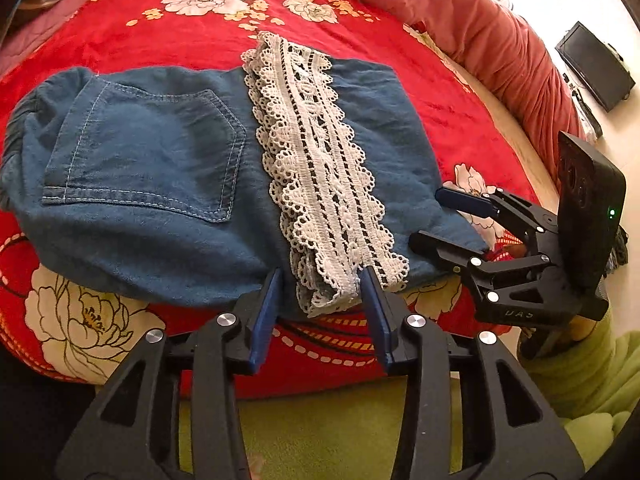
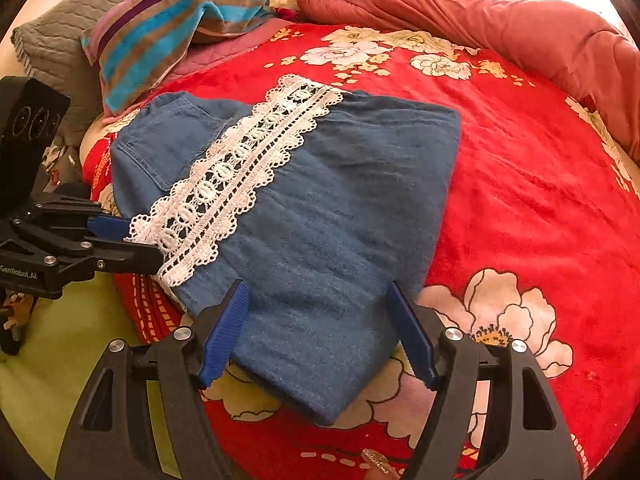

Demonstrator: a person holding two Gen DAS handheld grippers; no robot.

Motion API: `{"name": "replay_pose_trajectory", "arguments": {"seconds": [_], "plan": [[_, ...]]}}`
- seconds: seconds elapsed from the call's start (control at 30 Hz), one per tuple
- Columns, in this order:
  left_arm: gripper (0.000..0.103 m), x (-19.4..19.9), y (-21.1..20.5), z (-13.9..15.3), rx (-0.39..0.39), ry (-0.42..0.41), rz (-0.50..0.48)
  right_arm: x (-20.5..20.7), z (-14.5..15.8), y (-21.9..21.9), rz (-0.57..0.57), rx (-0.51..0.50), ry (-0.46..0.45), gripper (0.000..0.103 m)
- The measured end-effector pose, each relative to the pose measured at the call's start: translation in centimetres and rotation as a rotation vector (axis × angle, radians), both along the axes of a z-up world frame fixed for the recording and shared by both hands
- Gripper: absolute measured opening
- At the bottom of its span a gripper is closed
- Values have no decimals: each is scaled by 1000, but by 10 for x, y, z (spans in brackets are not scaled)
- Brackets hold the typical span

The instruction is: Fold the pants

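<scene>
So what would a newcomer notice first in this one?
Blue denim pants lie folded in the middle of a bright red floral blanket, a white lace trim band crossing them. The left gripper straddles the lace's near end, and the right gripper stands open over the denim's near corner.

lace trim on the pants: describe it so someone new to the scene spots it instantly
On the red floral blanket lie folded blue denim pants. A white openwork lace band crosses the denim, from its far edge to the near edge by the left gripper. It is the only white, scalloped strip on plain blue.
</scene>
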State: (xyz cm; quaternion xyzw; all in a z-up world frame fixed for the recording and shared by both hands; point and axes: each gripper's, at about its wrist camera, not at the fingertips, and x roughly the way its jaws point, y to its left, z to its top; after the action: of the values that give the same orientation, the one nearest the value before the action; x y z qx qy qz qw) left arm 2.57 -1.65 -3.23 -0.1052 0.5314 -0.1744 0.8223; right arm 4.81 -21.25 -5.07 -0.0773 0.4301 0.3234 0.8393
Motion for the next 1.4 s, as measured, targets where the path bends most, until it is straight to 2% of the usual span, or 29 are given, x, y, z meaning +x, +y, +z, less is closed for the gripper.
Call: {"name": "replay_pose_trajectory", "arguments": {"seconds": [0.43, 0.53, 0.57, 0.6, 0.63, 0.67, 0.7, 0.83, 1.1, 1.4], "plan": [[40, -5, 0, 5, 13, -20, 2, 0, 11, -6, -19, 33, 11, 70], [47, -7, 1, 10, 2, -38, 11, 0, 14, -9, -29, 46, 12, 72], [50, -8, 1, 12, 6, -46, 9, 0, 15, -11, -35, 50, 14, 82], [54, -9, 1, 14, 10, -53, 8, 0, 15, -12, -40, 53, 14, 84], [56, -10, 0, 16, 18, -64, 6, 0, 16, -13, -46, 56, 15, 84], [65, -11, 0, 18, 34, -74, 9, 0, 17, -13, -50, 59, 17, 84], [68, -12, -1, 21, 53, -86, 15, 1, 18, -15, -54, 67, 21, 84], [70, -15, 5, 30, 71, -122, 33, 3, 22, -20, -69, 105, 40, 84], [90, -22, 17, 46, 142, -183, 83, 2, 34, -20, -80, 104, 10, 84], [93, -33, 33, 56, 148, -214, 135, -3, 53, -9, -55, 102, -39, 84]]}}
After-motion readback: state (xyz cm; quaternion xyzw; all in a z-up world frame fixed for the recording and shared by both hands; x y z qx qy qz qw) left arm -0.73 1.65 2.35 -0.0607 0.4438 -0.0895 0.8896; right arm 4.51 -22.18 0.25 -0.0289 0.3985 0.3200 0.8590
